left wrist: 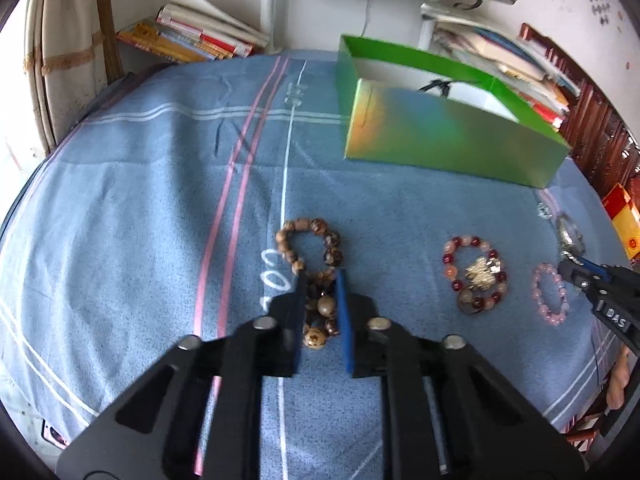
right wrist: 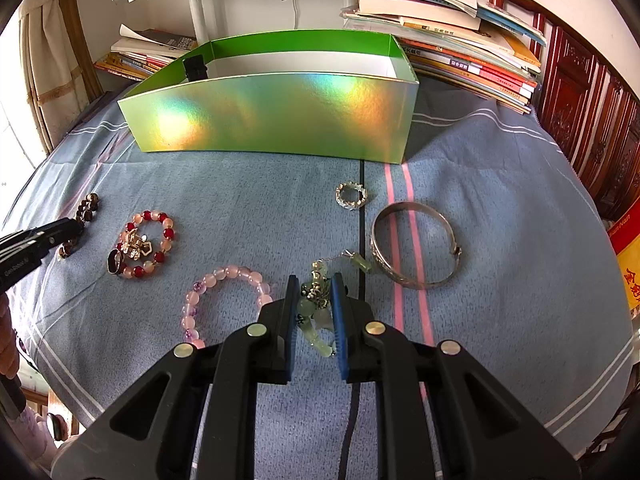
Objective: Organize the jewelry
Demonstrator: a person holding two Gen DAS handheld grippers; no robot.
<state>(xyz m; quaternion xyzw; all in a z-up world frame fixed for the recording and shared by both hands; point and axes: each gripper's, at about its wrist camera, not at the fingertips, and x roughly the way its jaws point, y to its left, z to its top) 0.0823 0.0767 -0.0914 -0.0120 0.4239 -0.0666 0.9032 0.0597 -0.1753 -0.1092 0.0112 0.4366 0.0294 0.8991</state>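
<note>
My left gripper [left wrist: 322, 280] clamps one brown bead bracelet [left wrist: 310, 252]; my right gripper [right wrist: 314, 286] clamps one green bead bracelet [right wrist: 316, 304]. Lower left: two pink-toned bracelets [right wrist: 146, 244].

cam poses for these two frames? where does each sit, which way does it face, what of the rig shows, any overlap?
Left wrist: rides the left gripper, faces forward-down at blue striped cloth; fingers straddle brown wooden bead bracelet; right gripper at right edge.
Right wrist: rides the right gripper, faces iridescent green open box; fingers straddle pale green bead bracelet; left gripper's tip at left edge.
Shared: box, cloth, red-and-peach bead bracelet, pink bead bracelet.
</note>
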